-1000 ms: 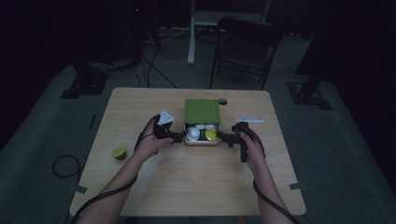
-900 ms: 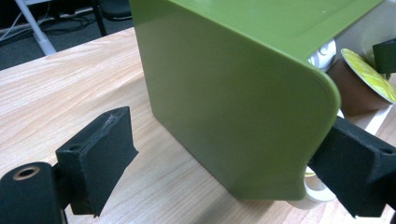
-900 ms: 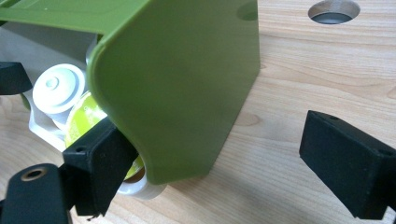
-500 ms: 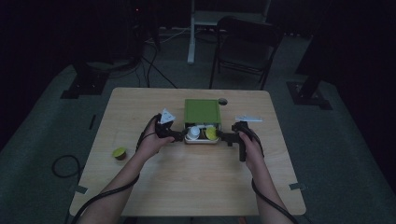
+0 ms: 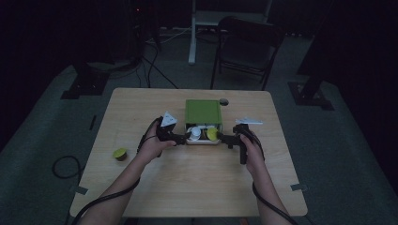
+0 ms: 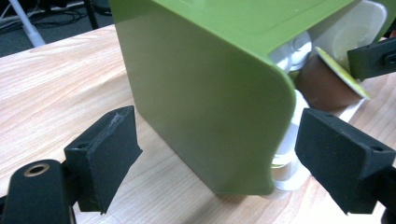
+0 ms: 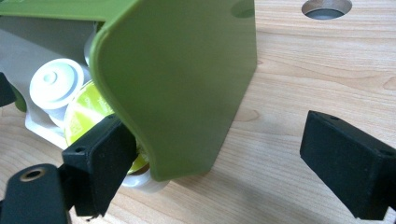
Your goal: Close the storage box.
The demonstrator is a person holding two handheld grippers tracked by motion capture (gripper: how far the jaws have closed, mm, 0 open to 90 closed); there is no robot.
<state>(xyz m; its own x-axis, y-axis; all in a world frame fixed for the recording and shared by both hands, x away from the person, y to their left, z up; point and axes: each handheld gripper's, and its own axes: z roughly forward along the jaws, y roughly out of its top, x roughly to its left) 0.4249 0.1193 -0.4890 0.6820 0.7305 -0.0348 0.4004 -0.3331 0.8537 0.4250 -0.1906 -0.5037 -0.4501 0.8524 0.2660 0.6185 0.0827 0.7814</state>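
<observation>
Apparently both hands work at the green box [image 5: 202,111] near the counter [image 5: 141,108] middle, left gripper [image 5: 180,139] closing around its corner, right gripper [image 5: 225,139] apart at 3 o'clock; next, grip firmly.

A dim room with grey carpeted floor [image 5: 328,154]; a black folding metal chair [image 5: 246,49] stands at twelve o'clock beyond the light wooden table [image 5: 197,187]

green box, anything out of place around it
One stray capsule with a yellow-green lid sits alone near the table's left edge, far from the green box, whose white drawer holds the other capsules. Nothing looks spilled or damaged.
</observation>
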